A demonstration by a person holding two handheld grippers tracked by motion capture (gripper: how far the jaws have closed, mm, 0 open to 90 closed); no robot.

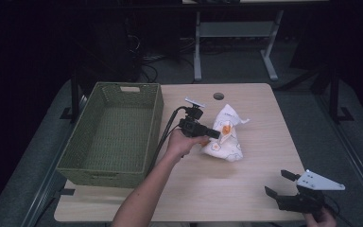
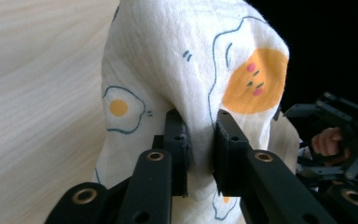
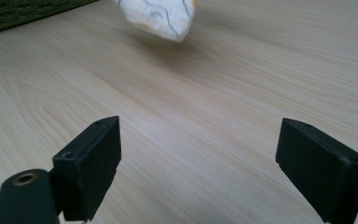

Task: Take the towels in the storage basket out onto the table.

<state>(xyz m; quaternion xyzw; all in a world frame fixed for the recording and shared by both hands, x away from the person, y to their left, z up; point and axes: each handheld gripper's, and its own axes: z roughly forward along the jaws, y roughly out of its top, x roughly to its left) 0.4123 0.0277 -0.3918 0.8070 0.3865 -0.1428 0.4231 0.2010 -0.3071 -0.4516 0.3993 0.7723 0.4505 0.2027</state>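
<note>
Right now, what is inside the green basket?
Nothing that I can see: the green basket shows just its woven floor. Its near wall hides a strip of the floor right behind it. The egg-print cloth is outside, on the table, pinched by the left tool.

Cloth [image 3: 161, 18] cut off by the right gripper view's top edge.

A light wooden table [image 1: 246, 175] carries a green woven basket [image 1: 113, 135]; a crumpled egg-print cloth [image 1: 227, 137] lies beside it.
</note>
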